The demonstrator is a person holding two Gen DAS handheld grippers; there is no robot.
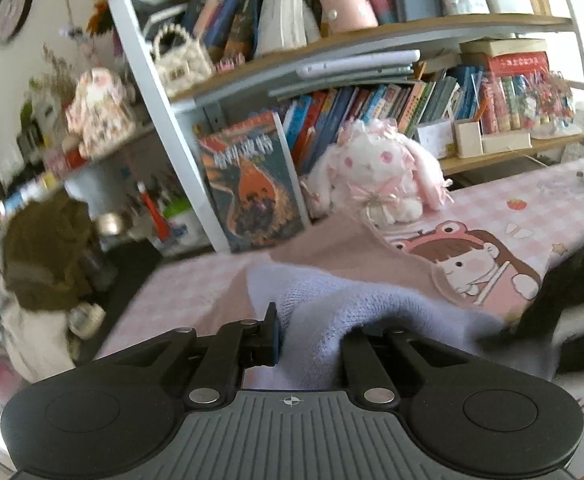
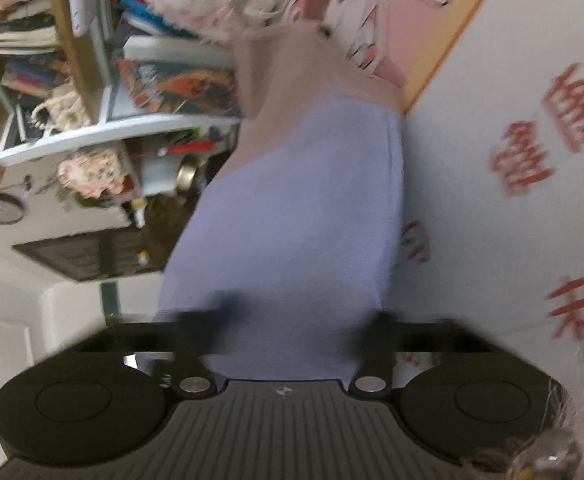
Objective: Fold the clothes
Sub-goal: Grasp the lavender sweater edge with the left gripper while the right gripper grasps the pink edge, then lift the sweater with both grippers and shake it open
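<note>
so the lavender knit garment (image 1: pixel 331 320) is bunched right at the left gripper (image 1: pixel 307 340), clamped tight on a fold of it, the cloth spilling over the fingers toward the right side of that view. the right gripper (image 2: pixel 292 340) has the same garment running straight out ahead of it, long axis pointing away along the fingers. the picture is smeared there, but the jaws read as closed down on the near edge of the cloth, no earlier look to compare. both hands are on it, so neither is really nearer; the person is holding one piece at two spots.

the garment sits over the near part of the table (image 1: pixel 531 200), which wears a pink checked cloth with a cartoon girl in a frog hat. a dusty pink garment (image 1: pixel 331 244) lies under or behind the lavender one, toward the far edge.

texture-wise the lavender piece is soft, fuzzy ribbed knit, floppy, no stiffness, so it'll probably sag between the two grips. a fluffy white and pink plush bunny (image 1: pixel 375 172) sits at the far edge by the bookshelf (image 1: pixel 331 92), close enough that a wide swing could catch it.
</note>
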